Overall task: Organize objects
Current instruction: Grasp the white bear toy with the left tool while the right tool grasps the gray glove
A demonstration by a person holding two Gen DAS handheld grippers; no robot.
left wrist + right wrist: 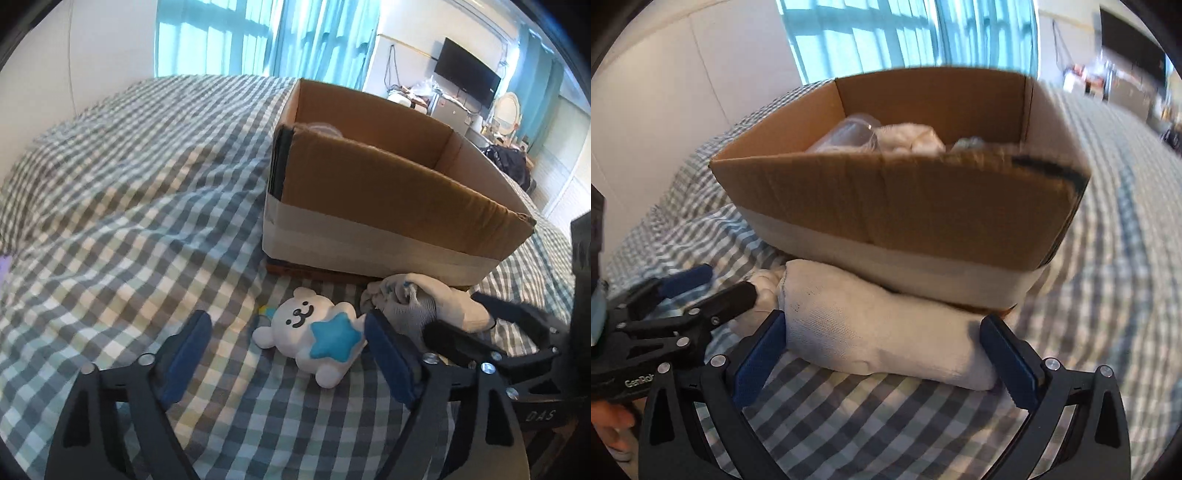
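Observation:
An open cardboard box stands on the checked bed; in the right wrist view the box holds a clear cup and white cloth items. A white bear toy with a blue star lies in front of the box, between the open jaws of my left gripper. A white glove lies against the box base, between the open jaws of my right gripper. The glove also shows in the left wrist view, with the right gripper's black finger beside it.
The checked bedspread spreads wide to the left. A white wall and teal curtains lie beyond the bed. A TV and a cluttered desk stand far right. The left gripper shows at the left of the right wrist view.

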